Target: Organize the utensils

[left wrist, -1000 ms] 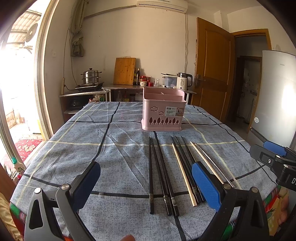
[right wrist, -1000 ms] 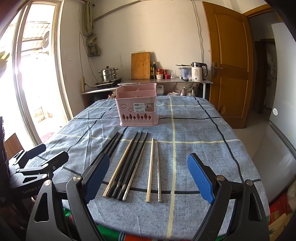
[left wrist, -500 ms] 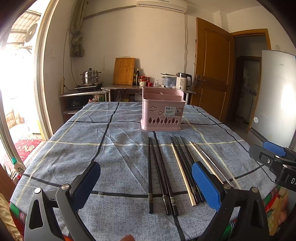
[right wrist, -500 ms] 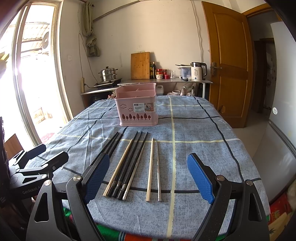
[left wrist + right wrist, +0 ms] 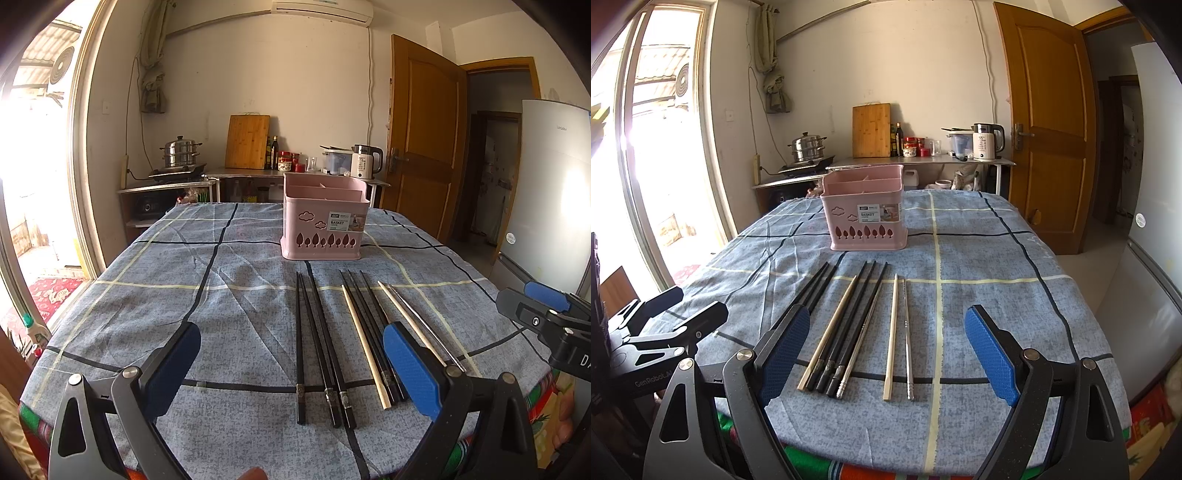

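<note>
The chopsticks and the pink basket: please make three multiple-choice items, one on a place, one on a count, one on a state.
1. Where does the pink basket stand relative to the chopsticks?
A. beyond their far tips
B. on top of them
C. left of them at the table edge

2. How many pale wooden chopsticks lie on the tablecloth?
A. none
B. two
C. five

3. What state is the right gripper in?
A. shut on a chopstick
B. open and holding nothing
C. shut with nothing in it

Key: 1 A, the basket stands past the tips. 2 B, two pale sticks lie among the dark and metal ones. 3 B, its blue pads stand wide apart.
</note>
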Motion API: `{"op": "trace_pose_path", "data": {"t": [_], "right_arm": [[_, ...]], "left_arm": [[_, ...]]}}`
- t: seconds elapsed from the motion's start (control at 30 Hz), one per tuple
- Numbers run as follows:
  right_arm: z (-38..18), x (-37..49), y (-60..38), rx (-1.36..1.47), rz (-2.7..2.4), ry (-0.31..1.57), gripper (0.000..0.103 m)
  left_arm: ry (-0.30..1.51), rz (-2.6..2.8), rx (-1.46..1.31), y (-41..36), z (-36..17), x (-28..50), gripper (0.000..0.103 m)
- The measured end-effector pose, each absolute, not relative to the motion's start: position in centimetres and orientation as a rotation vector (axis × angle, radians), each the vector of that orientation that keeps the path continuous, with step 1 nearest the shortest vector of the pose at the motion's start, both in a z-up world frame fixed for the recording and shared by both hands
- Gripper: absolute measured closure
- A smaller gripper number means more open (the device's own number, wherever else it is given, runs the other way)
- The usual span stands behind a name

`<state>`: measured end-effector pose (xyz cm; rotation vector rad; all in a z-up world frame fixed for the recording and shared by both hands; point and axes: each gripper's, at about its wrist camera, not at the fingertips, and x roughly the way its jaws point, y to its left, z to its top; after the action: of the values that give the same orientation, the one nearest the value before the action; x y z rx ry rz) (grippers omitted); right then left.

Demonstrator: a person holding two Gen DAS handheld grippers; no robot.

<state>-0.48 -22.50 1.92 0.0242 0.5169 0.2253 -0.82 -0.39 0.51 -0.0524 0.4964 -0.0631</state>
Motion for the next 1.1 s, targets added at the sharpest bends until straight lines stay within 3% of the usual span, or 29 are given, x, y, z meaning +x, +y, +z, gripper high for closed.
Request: {"op": "trace_pose_path", "data": {"t": [0.83,1.0,1.1], "right_arm": [[0.7,0.9,-22.6,0.030,0.240,0.546,0.016],[0.3,2.1,-22.3,0.014,0.235,0.570,0.016],[0.2,3.3,-22.0,-0.005,0.234,0.579,0.016]], "left_arm": [[0.553,-0.085,-0.042,-0.3,-0.8,1.5,0.002],[0.606,-0.082,-0.040,0.4,-1.8,3.9,0.006],[0.645,-0.073,-0.015,0.6,-2.5,5.7,0.013]]}}
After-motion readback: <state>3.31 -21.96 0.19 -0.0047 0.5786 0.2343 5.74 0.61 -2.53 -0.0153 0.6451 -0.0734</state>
